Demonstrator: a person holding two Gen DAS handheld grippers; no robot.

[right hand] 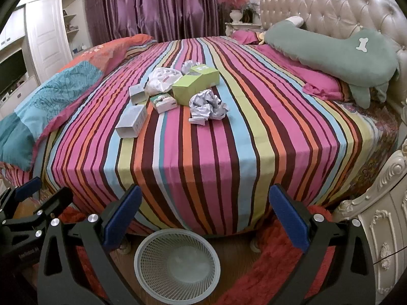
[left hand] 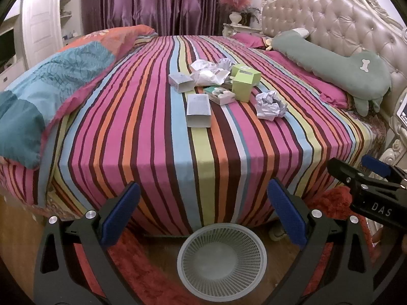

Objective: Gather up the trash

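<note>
Trash lies mid-bed on the striped sheet: two grey-white open boxes, a green box, a small box of bits, a crumpled paper ball and white wrappers. The same pile shows in the right wrist view: grey box, green box, paper ball. A white mesh bin stands empty on the floor below both grippers. My left gripper and right gripper are open and empty, short of the bed's edge.
A folded quilt lies at the bed's left. A green dog-shaped pillow and pink pillows rest by the tufted headboard. A red rug covers the floor. An ornate nightstand stands at right.
</note>
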